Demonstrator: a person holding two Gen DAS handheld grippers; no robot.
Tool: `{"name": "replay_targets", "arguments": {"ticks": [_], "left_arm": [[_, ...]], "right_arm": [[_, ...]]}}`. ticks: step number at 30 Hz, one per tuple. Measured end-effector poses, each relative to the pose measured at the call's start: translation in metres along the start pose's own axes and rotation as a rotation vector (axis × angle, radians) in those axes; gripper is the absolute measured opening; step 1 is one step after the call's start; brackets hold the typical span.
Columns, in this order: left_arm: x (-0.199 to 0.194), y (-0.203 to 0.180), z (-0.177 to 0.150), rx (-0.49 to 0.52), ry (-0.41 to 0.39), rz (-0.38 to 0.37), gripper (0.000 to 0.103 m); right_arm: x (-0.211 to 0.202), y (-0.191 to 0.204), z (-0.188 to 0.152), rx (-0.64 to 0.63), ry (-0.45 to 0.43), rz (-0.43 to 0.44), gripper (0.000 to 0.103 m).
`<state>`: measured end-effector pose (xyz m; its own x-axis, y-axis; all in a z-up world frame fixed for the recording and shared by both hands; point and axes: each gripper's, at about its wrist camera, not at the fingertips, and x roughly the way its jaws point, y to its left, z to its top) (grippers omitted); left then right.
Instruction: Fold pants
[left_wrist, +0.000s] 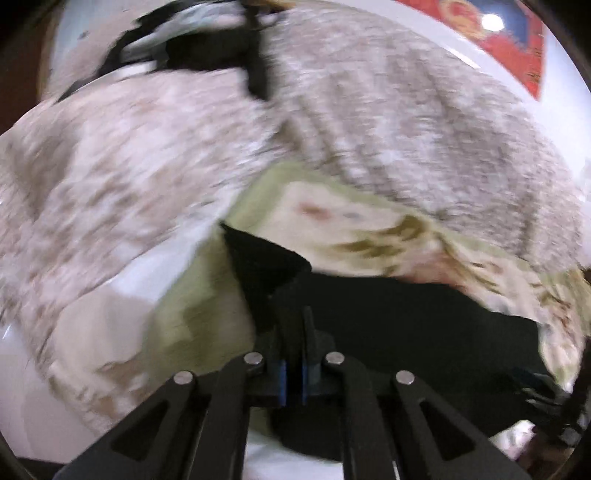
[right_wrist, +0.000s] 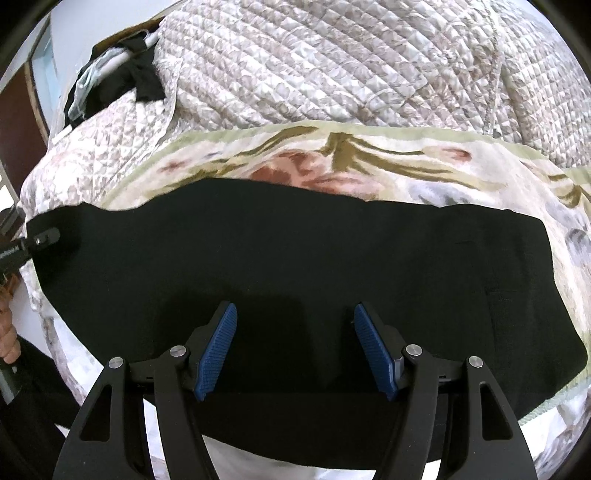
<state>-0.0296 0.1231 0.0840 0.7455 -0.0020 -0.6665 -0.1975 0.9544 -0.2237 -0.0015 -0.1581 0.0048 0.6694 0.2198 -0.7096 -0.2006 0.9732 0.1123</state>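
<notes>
Pants (right_wrist: 295, 258) corner in left gripper (left_wrist: 293, 354)

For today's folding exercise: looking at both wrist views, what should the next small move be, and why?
Probably carry the left gripper across to lay its pinched corner of the black pants over the rest. It is shut on the cloth at the pants' end, while the right gripper hangs open above the flat middle, holding nothing.

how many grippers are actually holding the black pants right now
1. The left gripper is shut on a corner of the black pants, at their left end in the right wrist view. The right gripper hangs open above their near middle, jaws apart.
</notes>
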Motion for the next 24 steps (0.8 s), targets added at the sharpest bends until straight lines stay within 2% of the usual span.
{"name": "replay_targets", "arguments": {"ticks": [4,7,10,12,14,16,20,24], "left_arm": [[-0.001,-0.062,0.019,0.096,0.007,-0.146,0.006],[0.004,-0.115,0.018,0.180,0.038,-0.252,0.006],[0.018,-0.157,-0.008,0.249,0.099,-0.347,0.006],[0.033,-0.179,-0.031,0.281,0.174,-0.387,0.006],[0.050,-0.187,-0.052,0.313,0.242,-0.382,0.006],[0.058,-0.185,-0.062,0.303,0.297,-0.394,0.006],[0.044,-0.175,-0.060,0.298,0.290,-0.447,0.007],[0.030,-0.164,-0.055,0.277,0.329,-0.532,0.021]], "right_arm": [[-0.008,-0.010,0.004,0.043,-0.024,-0.002,0.066],[-0.015,-0.022,0.005,0.084,-0.040,-0.008,0.066],[-0.019,-0.036,0.005,0.132,-0.037,-0.018,0.066],[-0.019,-0.042,0.004,0.151,-0.033,-0.018,0.066],[-0.021,-0.047,0.004,0.164,-0.032,-0.012,0.066],[-0.022,-0.048,0.004,0.166,-0.034,-0.006,0.066],[-0.021,-0.047,0.003,0.174,-0.026,0.044,0.066],[-0.014,-0.038,0.004,0.177,0.000,0.134,0.065]]}}
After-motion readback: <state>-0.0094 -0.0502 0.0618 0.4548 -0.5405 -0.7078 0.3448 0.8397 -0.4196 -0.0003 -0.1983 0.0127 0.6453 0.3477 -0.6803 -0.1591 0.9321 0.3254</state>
